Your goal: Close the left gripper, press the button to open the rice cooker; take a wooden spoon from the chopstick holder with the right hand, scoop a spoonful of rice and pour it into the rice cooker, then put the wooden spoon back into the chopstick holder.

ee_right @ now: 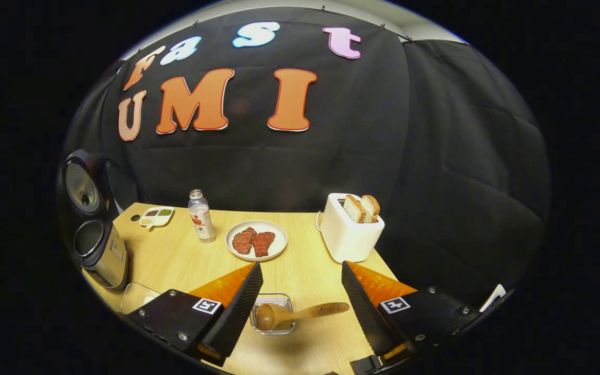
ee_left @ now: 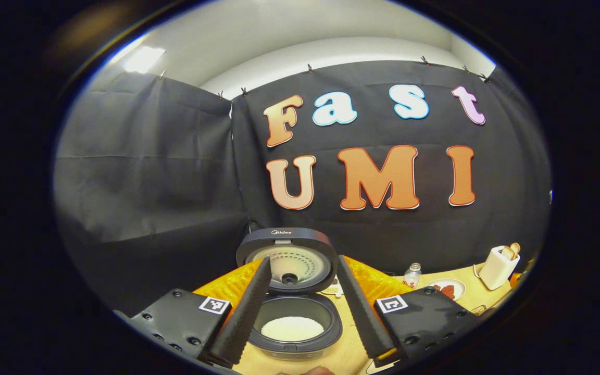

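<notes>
The rice cooker (ee_left: 292, 317) stands on the table with its lid (ee_left: 287, 258) raised, and white rice lies in its pot. My left gripper (ee_left: 303, 259) hovers above and in front of it, open, its two fingers framing the pot. In the right gripper view the cooker (ee_right: 101, 250) is at the far left, lid up. The wooden spoon (ee_right: 300, 314) rests with its bowl in the small wire chopstick holder (ee_right: 274, 301), handle pointing right over the table. My right gripper (ee_right: 300, 265) is open just above the spoon, holding nothing.
A white toaster (ee_right: 349, 229) with bread stands at the back right. A plate of meat (ee_right: 255, 240), a small bottle (ee_right: 201, 208) and a condiment dish (ee_right: 157, 215) sit mid-table. A clear glass bowl (ee_right: 136, 296) is near the cooker. The table's right edge is close.
</notes>
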The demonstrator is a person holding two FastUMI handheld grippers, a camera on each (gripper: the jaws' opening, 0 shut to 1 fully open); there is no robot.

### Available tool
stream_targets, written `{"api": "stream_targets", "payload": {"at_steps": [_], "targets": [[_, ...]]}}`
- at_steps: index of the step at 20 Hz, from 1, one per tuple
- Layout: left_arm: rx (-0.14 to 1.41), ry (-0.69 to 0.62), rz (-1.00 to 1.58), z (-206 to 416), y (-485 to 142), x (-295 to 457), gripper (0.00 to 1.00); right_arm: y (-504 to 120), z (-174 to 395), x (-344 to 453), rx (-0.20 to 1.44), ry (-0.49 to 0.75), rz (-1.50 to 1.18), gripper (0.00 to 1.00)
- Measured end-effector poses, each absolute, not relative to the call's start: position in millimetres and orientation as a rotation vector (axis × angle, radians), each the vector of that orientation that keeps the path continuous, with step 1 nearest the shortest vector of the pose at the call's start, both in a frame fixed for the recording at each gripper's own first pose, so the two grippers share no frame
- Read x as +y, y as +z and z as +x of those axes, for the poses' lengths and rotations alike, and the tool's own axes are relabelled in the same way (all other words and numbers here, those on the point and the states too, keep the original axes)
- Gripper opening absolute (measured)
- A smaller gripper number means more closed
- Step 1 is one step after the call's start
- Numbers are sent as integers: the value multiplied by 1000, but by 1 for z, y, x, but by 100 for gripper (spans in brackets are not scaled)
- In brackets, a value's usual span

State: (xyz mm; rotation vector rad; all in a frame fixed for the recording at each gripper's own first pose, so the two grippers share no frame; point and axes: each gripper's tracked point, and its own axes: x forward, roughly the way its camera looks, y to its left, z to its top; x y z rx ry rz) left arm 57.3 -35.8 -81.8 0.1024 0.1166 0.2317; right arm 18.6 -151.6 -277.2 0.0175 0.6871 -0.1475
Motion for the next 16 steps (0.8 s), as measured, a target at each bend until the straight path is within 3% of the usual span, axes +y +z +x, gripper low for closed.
{"api": "stream_targets", "payload": {"at_steps": [8,10,15,16], "targets": [[93,247,155,40,-77,-61,99,-297,12,-171,712,-167,98,95],[102,244,166,36,-82,-68,92,-306,7,-171,731,-161,127,95],[132,245,187,29,-89,-81,100,-349,-1,-178,807,-180,195,95],[136,248,187,27,-90,-82,95,-359,-2,-178,825,-181,223,95]]}}
